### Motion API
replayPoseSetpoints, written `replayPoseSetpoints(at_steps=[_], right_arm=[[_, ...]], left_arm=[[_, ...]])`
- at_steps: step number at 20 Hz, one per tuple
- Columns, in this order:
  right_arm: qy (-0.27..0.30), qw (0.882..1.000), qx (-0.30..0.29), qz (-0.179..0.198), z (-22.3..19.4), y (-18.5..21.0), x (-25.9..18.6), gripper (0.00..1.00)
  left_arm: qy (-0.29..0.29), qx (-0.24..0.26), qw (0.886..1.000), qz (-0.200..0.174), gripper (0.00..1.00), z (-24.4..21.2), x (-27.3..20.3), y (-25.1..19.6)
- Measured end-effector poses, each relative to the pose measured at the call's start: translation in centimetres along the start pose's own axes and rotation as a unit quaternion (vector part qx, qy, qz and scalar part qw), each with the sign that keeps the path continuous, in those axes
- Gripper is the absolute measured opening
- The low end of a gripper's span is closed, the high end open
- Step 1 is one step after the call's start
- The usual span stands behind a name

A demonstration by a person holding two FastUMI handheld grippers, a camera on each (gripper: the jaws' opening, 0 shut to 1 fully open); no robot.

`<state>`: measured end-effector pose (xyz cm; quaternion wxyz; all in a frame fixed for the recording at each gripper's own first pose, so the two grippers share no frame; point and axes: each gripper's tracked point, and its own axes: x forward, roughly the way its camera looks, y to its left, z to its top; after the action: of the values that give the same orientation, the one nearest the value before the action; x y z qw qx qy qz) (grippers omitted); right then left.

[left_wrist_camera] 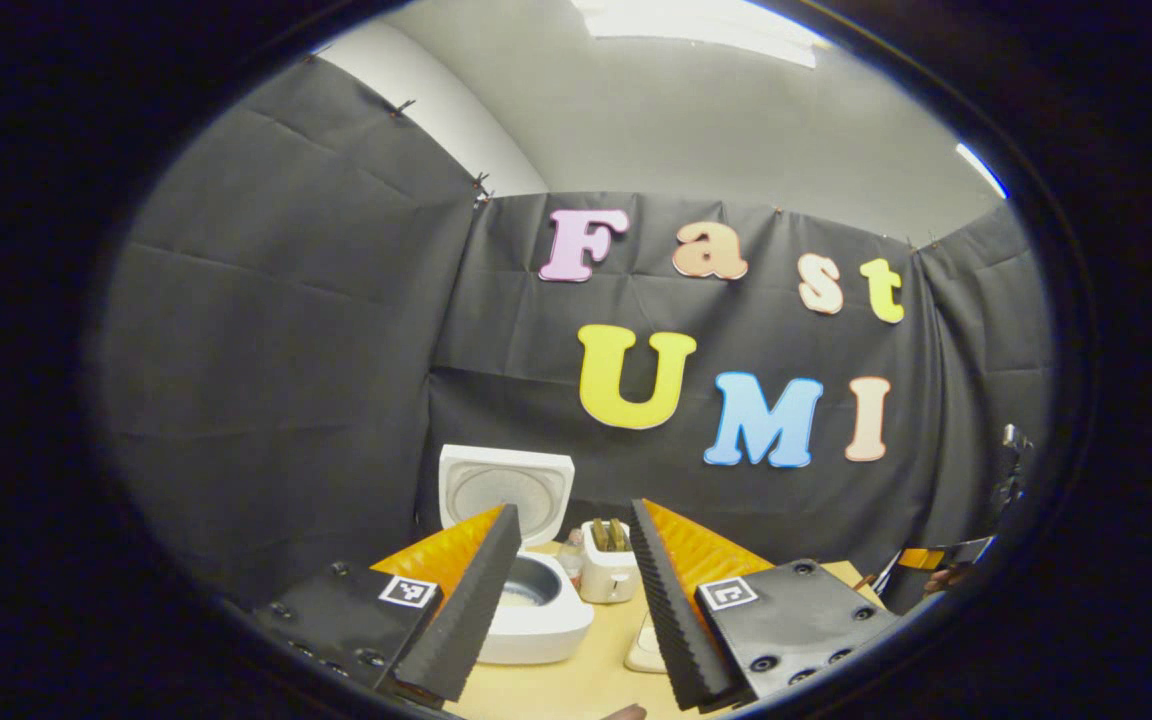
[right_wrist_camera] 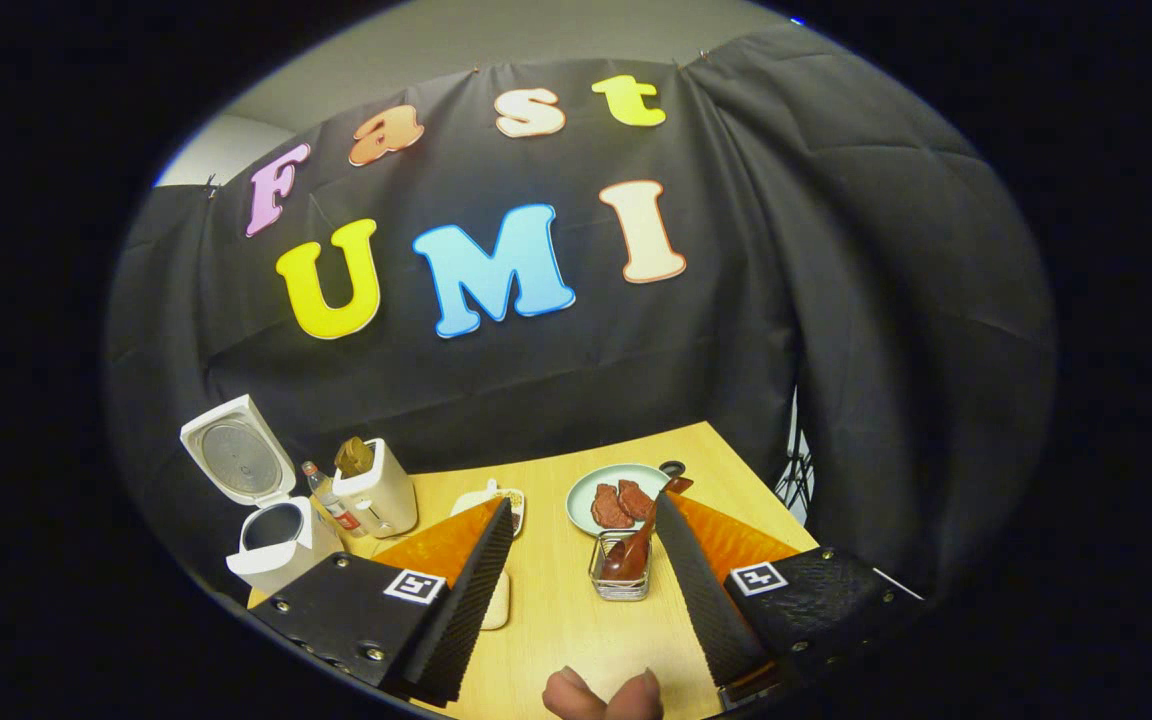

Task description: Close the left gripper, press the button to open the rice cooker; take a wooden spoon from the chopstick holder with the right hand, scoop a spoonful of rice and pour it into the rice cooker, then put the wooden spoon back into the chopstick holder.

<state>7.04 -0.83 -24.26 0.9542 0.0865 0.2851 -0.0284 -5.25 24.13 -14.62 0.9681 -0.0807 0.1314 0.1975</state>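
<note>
With its lid tipped up and back, the white rice cooker (right_wrist_camera: pixel 274 535) stands open at the far left corner of the wooden table (right_wrist_camera: pixel 576 620) in the right gripper view; whether any rice lies in the dark pot cannot be made out from here. In the left gripper view the same cooker (left_wrist_camera: pixel 526 590) is partly hidden behind that gripper's left finger, and something pale shows in the bottom of its pot. The wooden spoon (right_wrist_camera: pixel 636 545) sits in the wire chopstick holder (right_wrist_camera: pixel 620 578) near the table's middle, bowl end down, handle leaning up to the right toward a pale green plate (right_wrist_camera: pixel 616 498) that carries reddish slices of meat. Beside the cooker stand a small bottle (right_wrist_camera: pixel 331 503) and a white toaster (right_wrist_camera: pixel 379 488) with toast in its slot. A flat pale dish (right_wrist_camera: pixel 508 502) is half covered by the right gripper's left finger, so its contents are hard to tell.

Both grippers hang above the table with fingers spread wide and nothing between them: the right gripper (right_wrist_camera: pixel 581 560) faces the holder, the left gripper (left_wrist_camera: pixel 576 570) faces the cooker and toaster. Two fingertips of a hand (right_wrist_camera: pixel 604 695) are cut off at the bottom edge.
</note>
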Motion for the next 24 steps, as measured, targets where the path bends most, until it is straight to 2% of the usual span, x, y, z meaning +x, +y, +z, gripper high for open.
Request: replayPoseSetpoints(at_steps=[4,5,6,7,9,10,11,12,13,15,18,21,22,23,24], right_arm=[[-0.042,0.999,0.001,0.018,2.2,5.7,-5.4,0.88],[-0.062,0.998,0.001,0.018,3.2,6.9,-6.6,0.88],[-0.072,0.997,-0.007,0.022,3.6,8.0,-7.6,0.89],[-0.074,0.997,-0.026,0.026,3.8,9.4,-8.4,0.92],[-0.084,0.994,-0.066,0.029,4.1,11.0,-9.4,0.97],[-0.088,0.992,-0.08,0.034,4.3,12.0,-9.6,0.97],[-0.085,0.992,-0.09,0.034,4.3,12.7,-9.8,0.91],[-0.082,0.991,-0.096,0.036,4.1,13.0,-9.7,0.97],[-0.083,0.991,-0.099,0.035,4.1,13.3,-9.7,0.97],[-0.082,0.991,-0.104,0.032,4.0,13.8,-10.1,0.97],[-0.073,0.991,-0.106,0.03,3.1,14.6,-10.2,0.96],[-0.054,0.992,-0.105,0.045,1.8,16.1,-10.1,0.97],[-0.049,0.992,-0.109,0.048,1.5,16.4,-10.0,0.97],[-0.047,0.991,-0.114,0.05,1.3,16.7,-10.0,0.97],[-0.044,0.991,-0.118,0.052,1.1,17.0,-10.0,0.96]], left_arm=[[-0.01,-0.044,0.999,-0.026,0.74,-0.1,4.6,3.8],[-0.009,-0.057,0.998,-0.034,0.9,-0.4,6.3,4.3],[-0.007,-0.069,0.997,-0.038,0.8,-0.5,7.9,4.7],[-0.005,-0.081,0.996,-0.036,0.87,-0.4,9.7,5.5],[-0.02,-0.09,0.996,-0.016,0.88,0.7,13.3,7.2],[-0.024,-0.089,0.996,-0.01,0.88,1.1,15.1,7.7],[-0.028,-0.088,0.996,-0.009,0.88,1.4,16.6,7.8],[-0.028,-0.089,0.996,-0.008,1.0,1.6,18.2,7.9],[-0.03,-0.088,0.996,-0.009,0.88,1.7,19.7,8.0],[-0.033,-0.082,0.996,-0.012,0.95,1.8,21.8,8.0],[-0.044,-0.052,0.998,-0.014,0.94,2.3,25.1,8.0],[-0.053,-0.014,0.998,0.0,0.89,2.2,29.9,8.5],[-0.044,-0.007,0.999,0.007,0.94,1.6,31.6,8.6],[-0.037,-0.005,0.999,0.011,0.94,1.0,33.3,8.7],[-0.034,-0.002,0.999,0.017,1.0,0.7,35.0,8.8]])
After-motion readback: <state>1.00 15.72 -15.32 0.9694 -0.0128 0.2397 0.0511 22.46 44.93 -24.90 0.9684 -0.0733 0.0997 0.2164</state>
